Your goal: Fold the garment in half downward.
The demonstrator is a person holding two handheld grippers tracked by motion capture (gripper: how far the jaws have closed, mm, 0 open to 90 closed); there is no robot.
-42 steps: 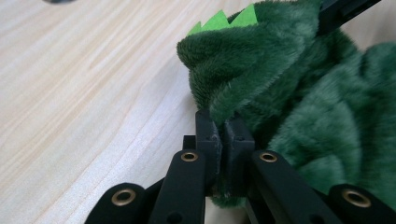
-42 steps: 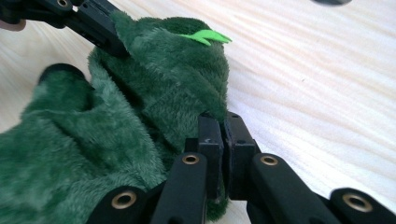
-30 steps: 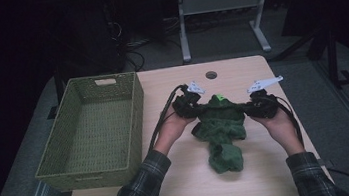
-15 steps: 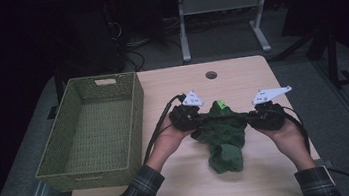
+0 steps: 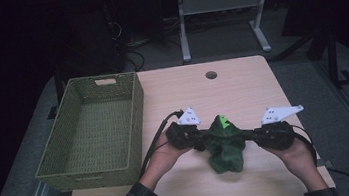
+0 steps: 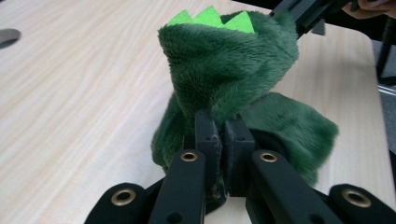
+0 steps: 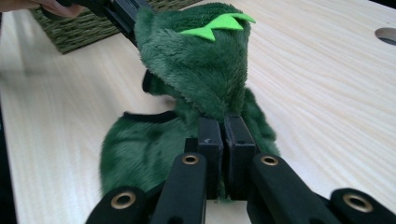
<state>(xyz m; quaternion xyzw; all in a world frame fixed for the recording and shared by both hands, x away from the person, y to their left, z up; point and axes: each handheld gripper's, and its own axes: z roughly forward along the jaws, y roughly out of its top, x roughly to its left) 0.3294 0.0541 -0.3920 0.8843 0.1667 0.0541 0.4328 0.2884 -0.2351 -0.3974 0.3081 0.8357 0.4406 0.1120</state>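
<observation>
Left tool [image 5: 199,140]: you pinch plush green fleece garment [image 5: 225,144] | right tool [image 5: 252,136]: clamped on its opposite edge | lower centre, pale wood-grain surface [image 5: 242,89] | woven rectangular basket [image 5: 97,130] at left

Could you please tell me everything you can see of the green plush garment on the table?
The green plush garment is dark green and fuzzy, with bright green felt spikes along its raised top. It is bunched, its lower part lying on the wooden table, right of the woven basket. The left gripper and the right gripper each pinch it from opposite sides, jaws closed on the fabric.
</observation>
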